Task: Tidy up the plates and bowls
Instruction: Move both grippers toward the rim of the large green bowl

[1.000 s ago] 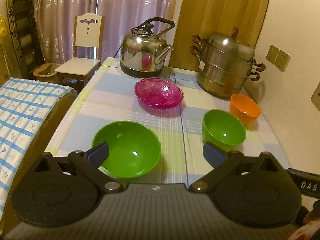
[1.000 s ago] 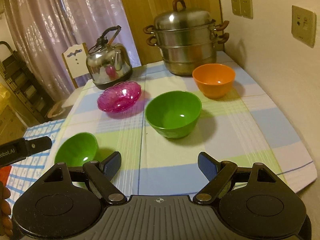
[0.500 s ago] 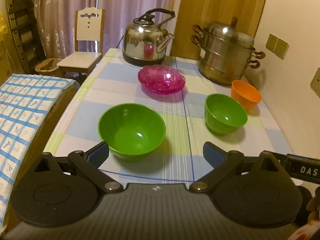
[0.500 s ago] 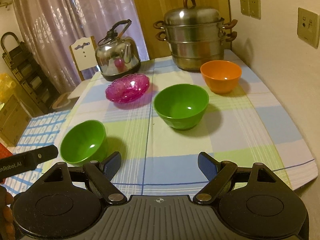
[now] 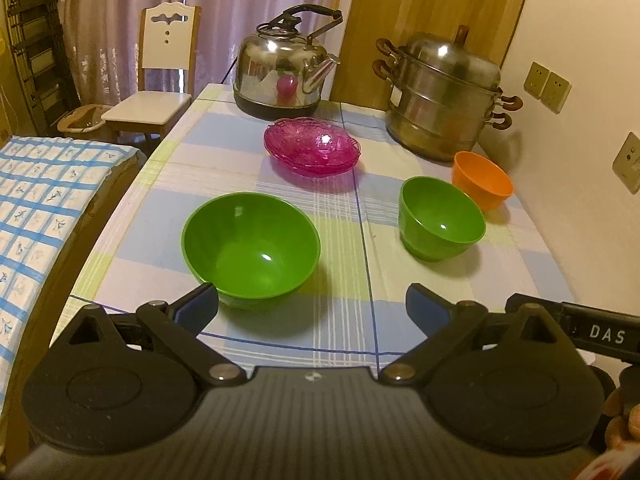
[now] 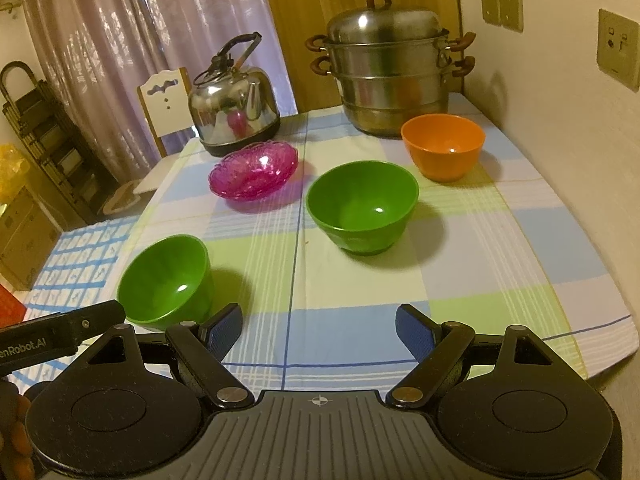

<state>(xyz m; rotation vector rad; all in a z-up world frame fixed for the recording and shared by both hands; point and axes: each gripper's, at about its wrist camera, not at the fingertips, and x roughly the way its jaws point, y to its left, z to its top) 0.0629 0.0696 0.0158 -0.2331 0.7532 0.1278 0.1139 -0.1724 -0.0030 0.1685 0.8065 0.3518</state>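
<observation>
Two green bowls stand on the checked tablecloth (image 5: pixel 344 240). The near-left green bowl (image 5: pixel 250 248) (image 6: pixel 166 280) sits just beyond my left gripper (image 5: pixel 312 308), close to its left finger. That gripper is open and holds nothing. The other green bowl (image 5: pixel 440 218) (image 6: pixel 362 208) stands mid-table, ahead of my right gripper (image 6: pixel 319 332), which is open and empty too. An orange bowl (image 5: pixel 482 184) (image 6: pixel 442 146) stands at the far right. A stack of pink glass plates (image 5: pixel 312 148) (image 6: pixel 254 170) lies further back.
A steel kettle (image 5: pixel 284 76) and a tiered steel steamer pot (image 5: pixel 440 96) stand at the table's far end. The wall with sockets (image 6: pixel 618 46) runs along the right side. A chair (image 5: pixel 166 64) and a checked-cloth surface (image 5: pixel 36 200) are at the left.
Both views have drawn back a little, so the bowls sit higher in frame and the table's near edge shows. Nothing on the table has moved. Both grippers stay open.
</observation>
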